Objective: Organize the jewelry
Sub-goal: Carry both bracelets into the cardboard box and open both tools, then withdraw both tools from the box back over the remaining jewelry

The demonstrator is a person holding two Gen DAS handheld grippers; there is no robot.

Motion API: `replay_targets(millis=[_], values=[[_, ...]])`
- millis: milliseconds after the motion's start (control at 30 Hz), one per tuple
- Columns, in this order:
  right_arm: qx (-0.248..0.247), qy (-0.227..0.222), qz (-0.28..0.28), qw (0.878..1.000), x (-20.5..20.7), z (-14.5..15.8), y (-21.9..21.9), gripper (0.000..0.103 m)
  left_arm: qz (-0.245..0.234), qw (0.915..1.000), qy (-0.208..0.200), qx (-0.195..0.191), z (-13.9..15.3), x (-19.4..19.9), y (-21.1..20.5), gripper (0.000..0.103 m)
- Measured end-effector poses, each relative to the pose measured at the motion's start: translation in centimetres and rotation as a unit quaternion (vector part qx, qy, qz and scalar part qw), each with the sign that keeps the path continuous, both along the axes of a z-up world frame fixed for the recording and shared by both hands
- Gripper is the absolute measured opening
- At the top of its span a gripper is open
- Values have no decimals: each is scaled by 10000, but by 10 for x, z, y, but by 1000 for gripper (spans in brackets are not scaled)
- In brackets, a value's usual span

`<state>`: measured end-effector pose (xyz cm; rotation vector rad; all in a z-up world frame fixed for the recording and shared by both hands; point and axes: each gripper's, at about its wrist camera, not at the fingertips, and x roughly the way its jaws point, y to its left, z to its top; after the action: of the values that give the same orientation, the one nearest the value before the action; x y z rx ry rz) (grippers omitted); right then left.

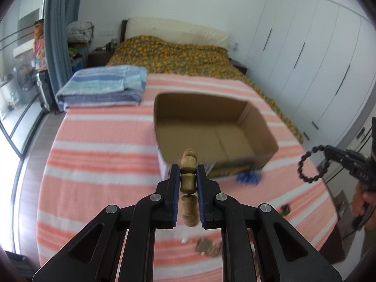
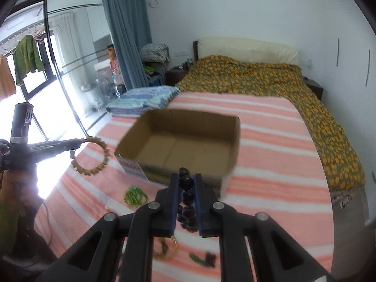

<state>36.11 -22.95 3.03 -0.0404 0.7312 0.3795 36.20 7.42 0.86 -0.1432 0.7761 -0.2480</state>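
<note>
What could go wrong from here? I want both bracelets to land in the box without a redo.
1. The left gripper pinches the wooden bracelet on only a bead or two; it could slip out short of the cardboard box.
2. The black bracelet hangs loose from the right gripper and may swing or catch the box's near wall.
3. Both grippers heading for one box might collide.

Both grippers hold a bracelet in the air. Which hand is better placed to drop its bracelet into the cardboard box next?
Probably the left, narrowly. The left gripper holds the wooden bracelet almost over the cardboard box's near wall; the right gripper with the black bracelet looks slightly short of it.
</note>
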Motion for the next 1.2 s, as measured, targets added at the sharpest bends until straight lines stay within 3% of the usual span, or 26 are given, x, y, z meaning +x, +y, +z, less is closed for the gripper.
replay_targets(millis=[200, 367, 500, 533, 600, 633, 667, 967, 1133, 1200], values=[[76, -161, 240, 9996, 66, 3, 42, 13, 85, 9999, -76, 33, 8, 65, -18, 12], [114, 87, 304, 9994, 113, -29, 65, 13, 150, 9992, 227, 279, -23, 121, -37, 12], [-43, 383, 207, 9990, 140, -65, 71, 13, 98, 9967, 501, 624, -56, 145, -55, 14], [-123, 387, 74, 9991, 144, -71, 70, 16, 132, 9956, 546, 746, -62, 148, -58, 18], [-194, 339, -105, 9992, 143, -77, 64, 41, 277, 9928, 589, 1006, -70, 150, -63, 55], [-164, 258, -194, 9993, 139, -78, 59, 58, 360, 9924, 507, 1060, -70, 146, -63, 80], [-124, 157, -269, 9994, 133, -78, 55, 61, 456, 9925, 323, 1087, -68, 140, -61, 90], [-532, -521, -582, 9955, 53, -68, 12, 66, 793, 9877, -265, 1318, -51, 64, -26, 98], [-957, -397, -991, 9897, -16, -94, -32, 66, 1042, 9812, -574, 1522, -29, -4, 8, 100], [-982, -361, -1047, 9890, -23, -97, -39, 66, 1156, 9785, -629, 1589, -20, -30, 22, 100]])
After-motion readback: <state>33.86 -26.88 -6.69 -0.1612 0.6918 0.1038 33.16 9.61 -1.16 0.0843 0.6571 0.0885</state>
